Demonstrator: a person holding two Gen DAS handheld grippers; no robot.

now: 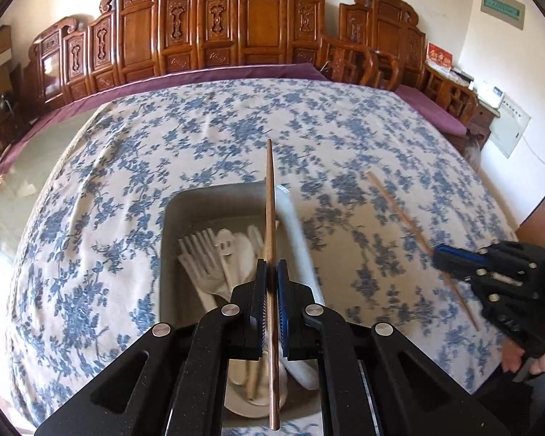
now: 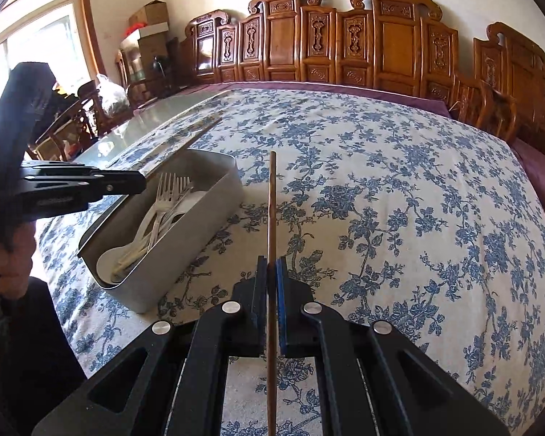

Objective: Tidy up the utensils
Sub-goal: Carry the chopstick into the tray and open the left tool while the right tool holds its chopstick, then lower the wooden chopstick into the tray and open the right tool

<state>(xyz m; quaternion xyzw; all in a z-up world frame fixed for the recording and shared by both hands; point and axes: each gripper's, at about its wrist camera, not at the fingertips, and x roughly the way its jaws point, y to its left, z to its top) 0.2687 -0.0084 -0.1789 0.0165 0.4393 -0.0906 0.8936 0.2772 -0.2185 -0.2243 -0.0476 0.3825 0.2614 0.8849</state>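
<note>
Left hand-held gripper points forward and slightly down, its two blue-padded jaws pressed nearly together with only a thin gap. Right hand-held gripper is posed the same way, jaws pinched close. A bare hand grips the left handle.

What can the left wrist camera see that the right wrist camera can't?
Only the left wrist view looks straight down into the grey metal tray, and shows the grey wall panel.

Only the right wrist view shows the bright window and stacked cardboard boxes.

Both show white plastic forks, the blue-flowered tablecloth, and each tool, left tool and right tool, shut on its own brown wooden chopstick.
</note>
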